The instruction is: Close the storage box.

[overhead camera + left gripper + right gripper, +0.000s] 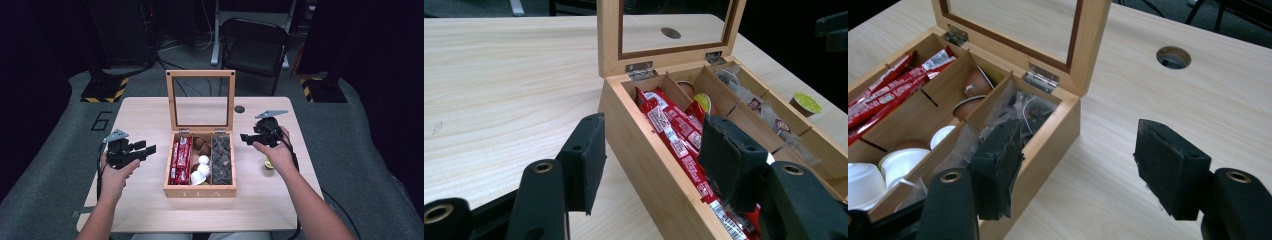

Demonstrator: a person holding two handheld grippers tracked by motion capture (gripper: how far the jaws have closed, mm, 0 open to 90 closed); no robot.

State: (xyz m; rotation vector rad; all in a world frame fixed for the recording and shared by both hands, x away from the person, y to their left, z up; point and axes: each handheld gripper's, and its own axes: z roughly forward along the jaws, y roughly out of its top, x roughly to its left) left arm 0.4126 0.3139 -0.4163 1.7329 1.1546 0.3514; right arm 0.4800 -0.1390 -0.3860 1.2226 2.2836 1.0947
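Note:
A wooden tea box stands at the table's middle with its glass lid upright. Red packets fill its left compartment, brown and white capsules the middle one, clear-wrapped dark packets the right one. My left gripper is held left of the box, open and empty; its own view looks along the box's left wall. My right gripper hovers by the box's right rear corner, open with nothing between the pads. A green-lidded capsule sits on the table beside my right hand.
A round cable hole lies in the tabletop behind the right gripper. A black folding chair stands beyond the table's far edge. Bare wood stretches left of the box and along the front edge.

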